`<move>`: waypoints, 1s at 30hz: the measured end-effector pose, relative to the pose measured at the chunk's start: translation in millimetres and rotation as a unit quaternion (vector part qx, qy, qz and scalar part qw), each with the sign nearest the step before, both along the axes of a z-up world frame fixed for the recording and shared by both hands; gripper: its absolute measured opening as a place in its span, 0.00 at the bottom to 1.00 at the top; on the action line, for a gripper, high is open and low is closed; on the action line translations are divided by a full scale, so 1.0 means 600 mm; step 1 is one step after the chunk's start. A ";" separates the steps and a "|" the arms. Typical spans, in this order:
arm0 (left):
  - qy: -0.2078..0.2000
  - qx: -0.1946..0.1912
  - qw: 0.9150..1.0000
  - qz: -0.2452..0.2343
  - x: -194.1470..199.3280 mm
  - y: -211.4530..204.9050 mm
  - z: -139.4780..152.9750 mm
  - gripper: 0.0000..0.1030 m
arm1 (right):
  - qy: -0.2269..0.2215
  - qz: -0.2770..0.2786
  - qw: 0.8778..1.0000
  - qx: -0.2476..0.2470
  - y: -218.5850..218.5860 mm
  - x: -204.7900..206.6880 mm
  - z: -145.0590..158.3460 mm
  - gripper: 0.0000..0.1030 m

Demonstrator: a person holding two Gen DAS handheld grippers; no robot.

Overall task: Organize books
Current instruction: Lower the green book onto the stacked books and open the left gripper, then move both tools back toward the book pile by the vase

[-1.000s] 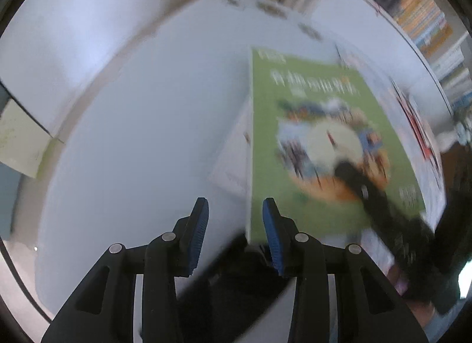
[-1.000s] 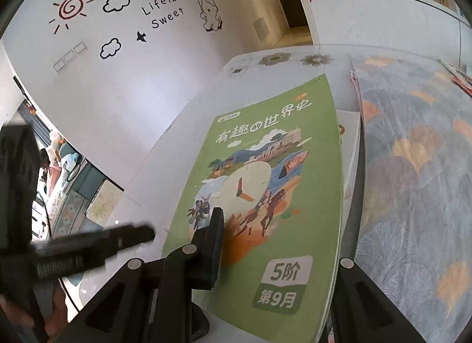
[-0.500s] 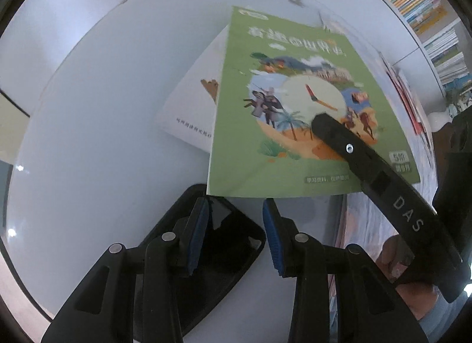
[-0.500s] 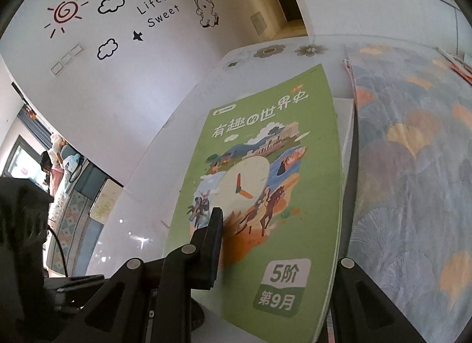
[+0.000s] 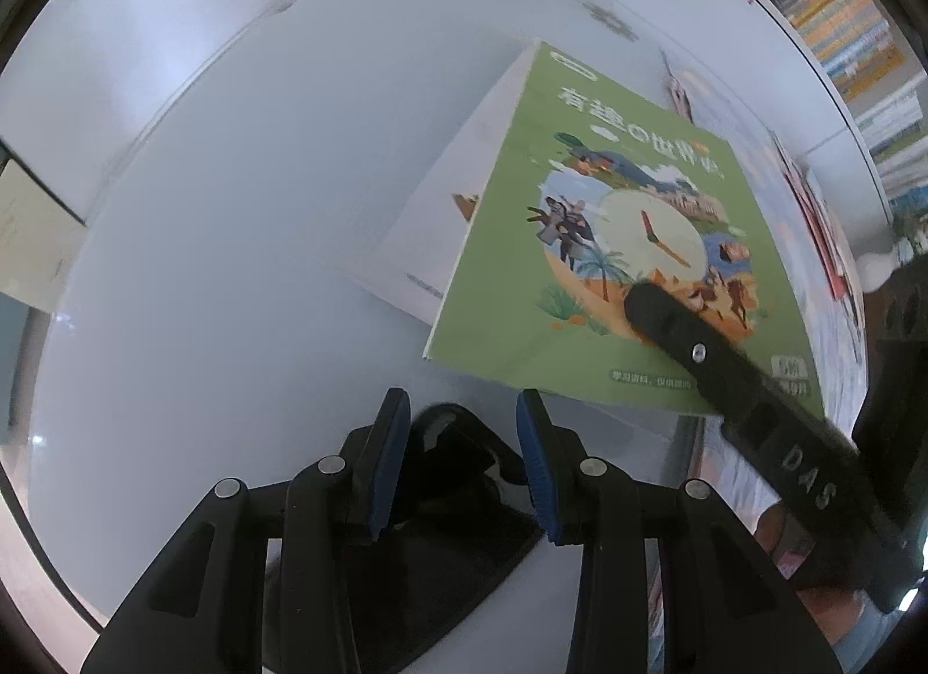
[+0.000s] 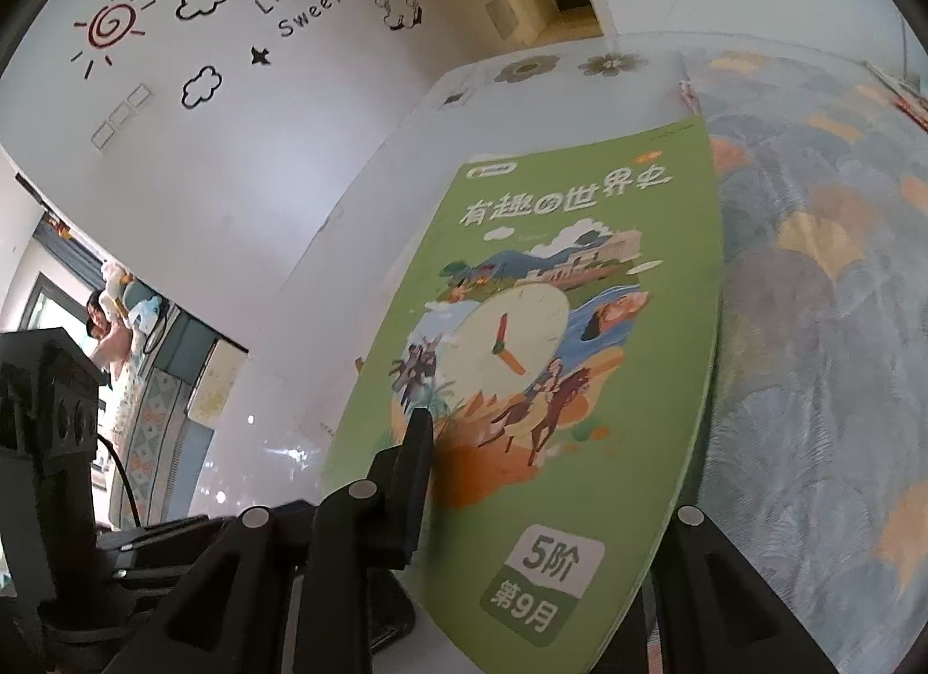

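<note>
Green paperback book (image 6: 557,384) with a clock illustration and Chinese title lies on top of a white book (image 5: 441,210), which rests on the glossy white table (image 5: 232,268). In the left wrist view the white book juts out past the green one's left edge. To the right of both books the table is covered by a cloth (image 6: 823,326) patterned with blue and orange fan shapes.

The right hand-held gripper (image 6: 539,506) straddles the near end of the green book: one black finger (image 6: 414,477) lies over the cover near the orange ground of the picture, while the other is hidden beneath the book. Its jaws are opening, with the book between them; whether the upper pad touches the cover I cannot tell for sure. In the left wrist view the same finger (image 5: 690,343), marked "DAS", reaches across the cover's lower right part.

The left hand-held gripper (image 5: 461,465) hovers over the table just short of the green book's near edge, its blue-padded jaws set to a narrow gap and holding nothing. A black flat object (image 5: 452,500) lies on the table below it.

A white wall with sun, cloud and "Life is Sweet" decals (image 6: 232,13) stands behind the table.
</note>
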State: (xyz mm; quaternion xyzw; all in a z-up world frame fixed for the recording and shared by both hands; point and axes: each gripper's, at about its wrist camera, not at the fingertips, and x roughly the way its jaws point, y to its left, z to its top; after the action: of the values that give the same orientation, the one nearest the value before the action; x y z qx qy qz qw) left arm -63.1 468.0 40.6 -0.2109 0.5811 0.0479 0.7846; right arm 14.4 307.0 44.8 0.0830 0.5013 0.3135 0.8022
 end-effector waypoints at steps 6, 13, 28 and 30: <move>-0.006 0.018 1.000 0.008 0.011 0.014 0.006 0.34 | 0.002 0.015 1.000 -0.005 0.021 -0.006 0.002 0.32; -0.006 0.058 0.998 0.006 0.023 0.011 0.014 0.34 | 0.030 0.004 0.998 -0.052 0.014 -0.019 -0.003 0.67; -0.029 0.100 0.994 -0.030 0.019 -0.049 0.066 0.34 | 0.037 -0.141 0.971 -0.189 -0.244 -0.071 0.015 0.73; -0.037 0.109 0.992 -0.051 0.025 -0.080 0.079 0.34 | 0.042 -0.181 0.965 -0.184 -0.285 -0.061 0.025 0.73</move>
State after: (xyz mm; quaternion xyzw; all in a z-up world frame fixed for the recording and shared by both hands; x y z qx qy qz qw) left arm -48.0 420.2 88.1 -0.0960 0.5532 0.0628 0.8251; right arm -22.4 135.9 59.9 0.0365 0.5599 0.0621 0.8254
